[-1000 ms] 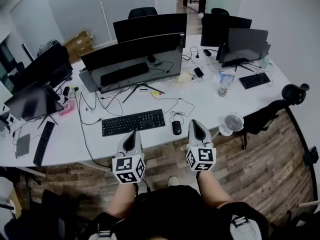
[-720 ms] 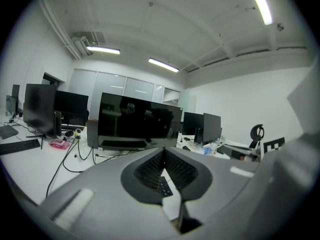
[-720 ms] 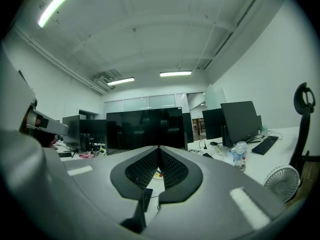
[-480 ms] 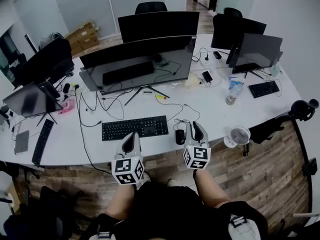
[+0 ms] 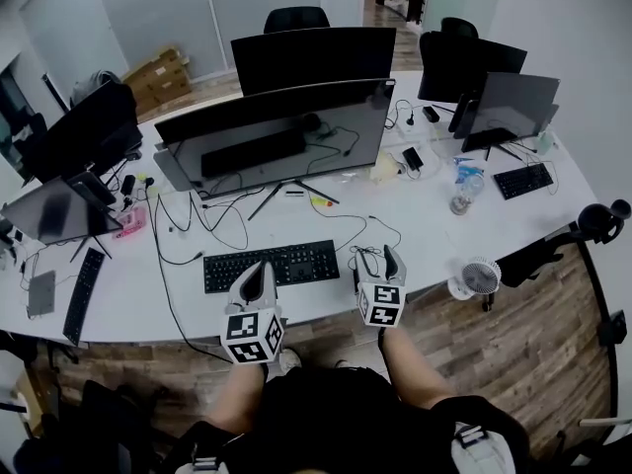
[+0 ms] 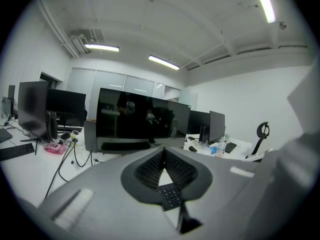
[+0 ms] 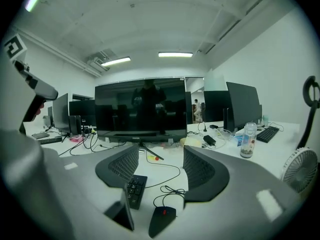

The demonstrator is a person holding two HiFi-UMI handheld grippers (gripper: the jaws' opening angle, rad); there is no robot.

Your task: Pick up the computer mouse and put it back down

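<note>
Jaws, right gripper (image 7: 160,153): opening, computer mouse (image 7: 162,218) between, ungripped | left gripper (image 6: 163,155): together, empty

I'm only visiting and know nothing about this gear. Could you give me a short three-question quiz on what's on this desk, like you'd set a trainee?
1. Which thing lies closest to the right claw? A the small fan, B the computer mouse, C the water bottle.
2. True or false: the computer mouse is lifted clear of the desk.
3. Fill in: the black keyboard lies right in front of the ___ claw.
Key: 1 B. 2 False: it rests on the desk. The right claw's jaws are opening, with the mouse low between them, not gripped. 3 The left claw.
</note>
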